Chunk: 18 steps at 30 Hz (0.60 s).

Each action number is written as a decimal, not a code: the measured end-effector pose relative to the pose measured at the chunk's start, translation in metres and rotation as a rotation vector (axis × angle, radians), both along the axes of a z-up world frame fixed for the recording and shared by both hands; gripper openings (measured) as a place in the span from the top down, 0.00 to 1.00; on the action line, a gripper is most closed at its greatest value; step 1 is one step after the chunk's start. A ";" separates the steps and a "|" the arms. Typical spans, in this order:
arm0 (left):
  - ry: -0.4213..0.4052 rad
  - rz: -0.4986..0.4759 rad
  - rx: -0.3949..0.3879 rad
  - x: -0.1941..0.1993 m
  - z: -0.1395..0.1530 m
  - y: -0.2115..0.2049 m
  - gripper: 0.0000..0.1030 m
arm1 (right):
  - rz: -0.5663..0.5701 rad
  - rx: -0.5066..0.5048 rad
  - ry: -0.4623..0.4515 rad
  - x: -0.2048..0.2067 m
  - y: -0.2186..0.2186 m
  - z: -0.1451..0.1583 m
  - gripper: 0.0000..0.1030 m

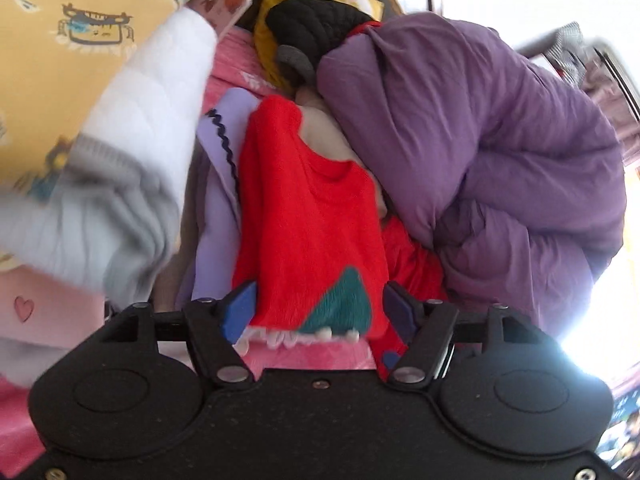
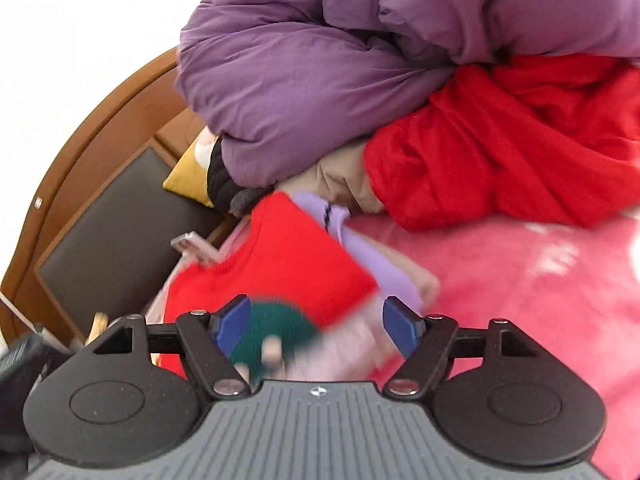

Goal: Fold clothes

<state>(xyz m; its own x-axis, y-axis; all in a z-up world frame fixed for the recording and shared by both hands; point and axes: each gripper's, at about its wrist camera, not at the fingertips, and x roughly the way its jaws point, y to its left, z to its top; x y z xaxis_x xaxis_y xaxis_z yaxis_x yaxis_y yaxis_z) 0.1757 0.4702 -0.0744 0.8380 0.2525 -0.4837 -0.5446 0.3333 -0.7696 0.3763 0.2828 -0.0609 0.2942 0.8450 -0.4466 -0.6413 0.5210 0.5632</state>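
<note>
Partly blurred: red sweater between right hand-held gripper fingers.

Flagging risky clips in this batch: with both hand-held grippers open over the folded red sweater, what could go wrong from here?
1. The red sweater rests on a lilac garment; a closing left hand-held gripper might pinch both layers and spoil the fold.
2. The purple duvet bulges right beside it and may slump onto the stack.
3. The right hand-held gripper view is motion-blurred, so a fast approach could shove the sweater askew.

two red sweaters, one purple coat, one lilac garment
</note>
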 end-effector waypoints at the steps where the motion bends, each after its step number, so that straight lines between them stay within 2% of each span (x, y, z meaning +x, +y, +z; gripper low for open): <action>1: 0.007 -0.005 0.015 -0.002 0.001 -0.006 0.33 | 0.004 -0.011 -0.010 -0.009 -0.014 0.001 0.28; 3: 0.014 -0.042 0.015 -0.007 0.005 -0.013 0.32 | -0.001 -0.048 -0.025 -0.026 -0.042 0.002 0.22; 5: 0.040 -0.089 0.048 -0.018 0.007 -0.028 0.30 | -0.029 -0.092 -0.032 -0.050 -0.076 0.003 0.17; 7: 0.070 -0.161 0.066 -0.032 0.005 -0.049 0.29 | -0.073 -0.127 -0.034 -0.076 -0.114 0.003 0.12; 10: 0.105 -0.294 0.099 -0.057 0.001 -0.090 0.22 | -0.170 -0.189 -0.028 -0.118 -0.181 0.001 0.06; 12: 0.125 -0.388 0.154 -0.073 0.001 -0.120 0.16 | -0.247 -0.227 -0.009 -0.145 -0.225 0.003 0.01; 15: 0.154 -0.521 0.245 -0.093 0.006 -0.171 0.05 | -0.358 -0.275 0.032 -0.181 -0.285 0.011 0.00; 18: 0.164 -0.631 0.332 -0.108 0.017 -0.222 0.03 | -0.451 -0.334 0.007 -0.215 -0.333 0.026 0.00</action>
<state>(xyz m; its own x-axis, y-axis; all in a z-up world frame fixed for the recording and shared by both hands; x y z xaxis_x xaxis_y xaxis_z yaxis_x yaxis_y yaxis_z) 0.0673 0.2485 -0.0578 0.7957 -0.1000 -0.5974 -0.2711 0.8232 -0.4989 0.1610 -0.0506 -0.0354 0.5901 0.4482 -0.6715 -0.3103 0.8937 0.3239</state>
